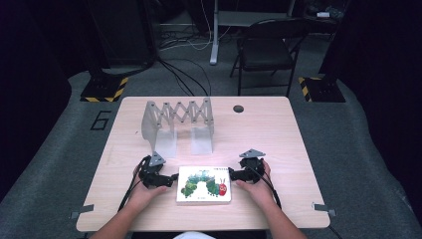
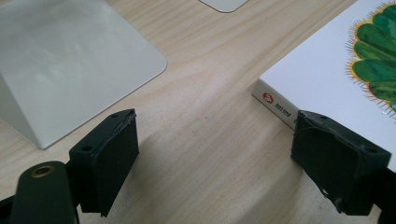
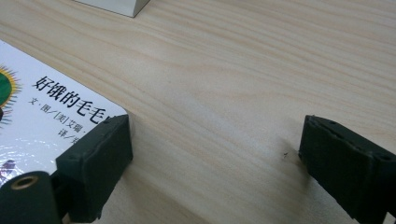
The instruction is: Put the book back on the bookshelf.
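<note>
At the table's near edge, left gripper (image 1: 172, 177) and right gripper (image 1: 231, 174) sit w/ jaws wide, nothing held, flanking the picture book (image 1: 204, 184), which lies flat, centred. Folding rack (image 1: 177, 122) stands behind, toward far edge.

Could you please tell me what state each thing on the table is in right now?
Book: closed, lying flat, cover up, between the two grippers.
Rack: standing upright, stretched out, nothing in it.
Left gripper: open, one jaw at the book's edge, holding nothing.
Right gripper: open, one jaw at the book's corner, holding nothing.
Folding chair: unfolded, empty, beyond the table.
</note>
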Demonstrator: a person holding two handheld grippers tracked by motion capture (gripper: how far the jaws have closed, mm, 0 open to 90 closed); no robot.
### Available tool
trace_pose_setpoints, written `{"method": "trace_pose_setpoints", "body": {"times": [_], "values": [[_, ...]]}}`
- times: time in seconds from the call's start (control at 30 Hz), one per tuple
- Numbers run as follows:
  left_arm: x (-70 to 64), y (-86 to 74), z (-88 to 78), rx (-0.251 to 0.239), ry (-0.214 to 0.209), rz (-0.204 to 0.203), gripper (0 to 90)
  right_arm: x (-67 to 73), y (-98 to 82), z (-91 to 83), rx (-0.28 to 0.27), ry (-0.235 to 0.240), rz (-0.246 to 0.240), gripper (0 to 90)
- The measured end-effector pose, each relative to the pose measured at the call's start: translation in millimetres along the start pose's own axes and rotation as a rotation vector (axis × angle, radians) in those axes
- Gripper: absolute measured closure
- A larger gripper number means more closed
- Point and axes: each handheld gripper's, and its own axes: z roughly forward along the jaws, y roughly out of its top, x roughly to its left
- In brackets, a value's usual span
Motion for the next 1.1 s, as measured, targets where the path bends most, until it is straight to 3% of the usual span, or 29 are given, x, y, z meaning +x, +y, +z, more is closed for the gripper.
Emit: {"method": "trace_pose_setpoints", "body": {"times": [0.2,0.47,0.63,0.8,0.9,1.0,1.1], "values": [[-1.1,-0.2,-0.2,0.0,0.006,-0.008,14.7,0.4,0.1,-0.9,0.004,-0.007,-0.006,12.7],[-0.6,-0.1,-0.5,0.001,0.012,-0.009,15.2,1.9,1.4,0.0,-0.002,-0.008,0.021,14.3],[-0.6,0.4,-1.0,0.01,0.015,-0.007,15.3,1.6,1.9,-1.0,0.008,-0.008,0.002,16.2],[-3.3,0.4,-0.5,-0.001,0.03,-0.035,15.7,4.0,3.4,-1.0,0.016,-0.012,0.032,16.8],[-3.2,1.0,-1.8,0.014,0.033,-0.027,16.5,4.1,4.9,-1.7,0.029,-0.015,0.031,18.5],[-3.5,4.9,-5.4,0.035,0.026,-0.049,25.7,3.9,8.8,-4.6,0.065,-0.009,0.016,24.3],[-4.0,8.2,-9.2,0.044,0.04,-0.056,26.9,4.8,10.9,-6.6,0.079,-0.003,0.009,26.5]]}}
